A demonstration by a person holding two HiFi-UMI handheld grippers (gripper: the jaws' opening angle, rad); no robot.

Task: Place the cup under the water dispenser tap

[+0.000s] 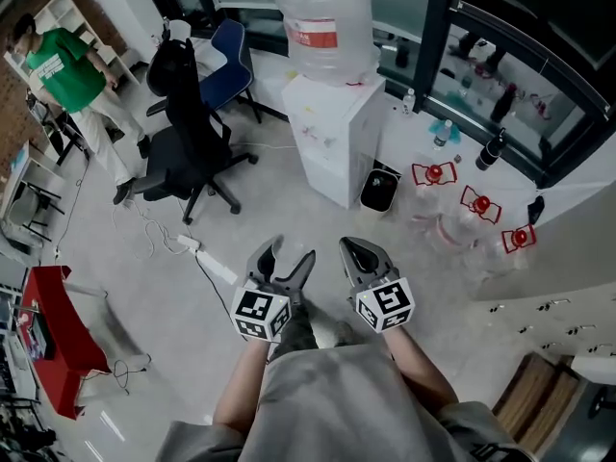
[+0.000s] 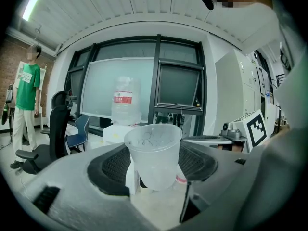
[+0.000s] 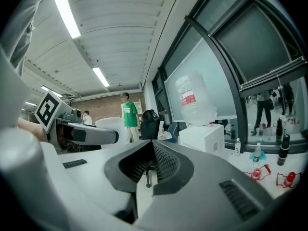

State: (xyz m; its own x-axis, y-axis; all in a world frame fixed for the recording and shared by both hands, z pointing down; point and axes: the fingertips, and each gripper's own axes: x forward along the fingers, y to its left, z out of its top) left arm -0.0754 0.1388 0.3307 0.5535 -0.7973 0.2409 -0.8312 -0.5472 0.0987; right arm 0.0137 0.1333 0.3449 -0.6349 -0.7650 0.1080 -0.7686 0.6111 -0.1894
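Between the pads of the left gripper (image 2: 155, 163), item one: a translucent plastic cup (image 2: 154, 153). It is held upright, with its long axis vertical, its open mouth turned up and its narrower base turned down. The jaws are spread wide and are pressed against the cup's lower wall on both sides. Faint scratch marks are seen on the inside below the rim. In the head view the left gripper (image 1: 292, 254) is carried over bare floor, well apart from the dispenser, and the cup itself cannot be made out there.

Item two: the right gripper (image 3: 151, 168), seen in the head view (image 1: 364, 254) just beside the left. Its jaws are brought together and nothing is held between them.

Item three: the water dispenser (image 1: 337, 138), a white cabinet topped by a large clear bottle (image 1: 322, 17) with a red label. It is placed by the dark-framed windows, ahead of both grippers. It is seen directly behind the cup in the left gripper view (image 2: 115, 134). Its tap is not made out.

Item four, surroundings:
- A black bin (image 1: 380, 189) is set against the dispenser's side.
- Empty bottles with red caps (image 1: 433, 173) are laid on the floor beyond it.
- A black office chair (image 1: 188, 142) and a blue chair (image 1: 229, 61) are found to the left.
- A person in a green shirt (image 1: 63, 65) is standing farther left.
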